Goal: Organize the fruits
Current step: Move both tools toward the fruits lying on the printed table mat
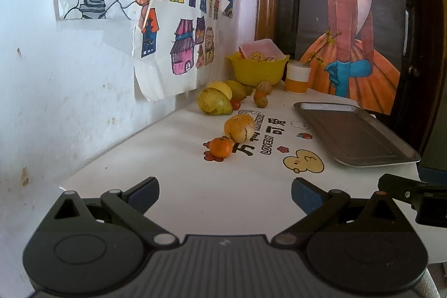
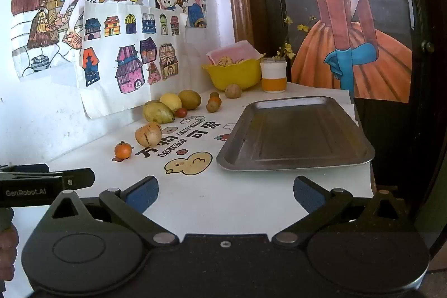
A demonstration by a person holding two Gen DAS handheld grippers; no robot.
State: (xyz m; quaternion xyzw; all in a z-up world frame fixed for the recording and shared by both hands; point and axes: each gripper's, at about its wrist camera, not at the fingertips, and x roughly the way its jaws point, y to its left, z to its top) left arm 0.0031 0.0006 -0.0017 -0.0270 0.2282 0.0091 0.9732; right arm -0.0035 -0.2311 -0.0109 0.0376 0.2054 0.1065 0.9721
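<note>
Steel tray [image 2: 296,133] is seen whole only in the right wrist view; in the left wrist view its near right corner [image 1: 360,136] is cut off behind the other gripper's body. Nothing lies on it.

Fruit is scattered on the white table [image 1: 173,158], left of the tray, along the wall. Nearest: a small orange [image 1: 220,147], with a tan striped melon [image 1: 239,127] just behind it. Further back a cluster: green-yellow mango [image 1: 213,102], lemon [image 1: 220,88], a second greenish fruit partly hidden behind them, a small red tomato [image 1: 235,104]. Small round fruits near the yellow bowl [image 1: 258,69] are too small to be identified. Bowl contents are half covered by pink paper; only striped tops can be made out. A white and orange cup [image 1: 297,77] stands beside the bowl.

Left gripper [image 1: 225,193]: fingers spread wide, nothing between them, held over the table's near edge. Right gripper [image 2: 225,193]: same, wide and empty, facing the tray's near rim.

Only in the right wrist view: the left gripper's side at frame left and part of a hand [image 2: 7,250] at the lower left edge. The right gripper's tip is seen at the left view's right edge.
</note>
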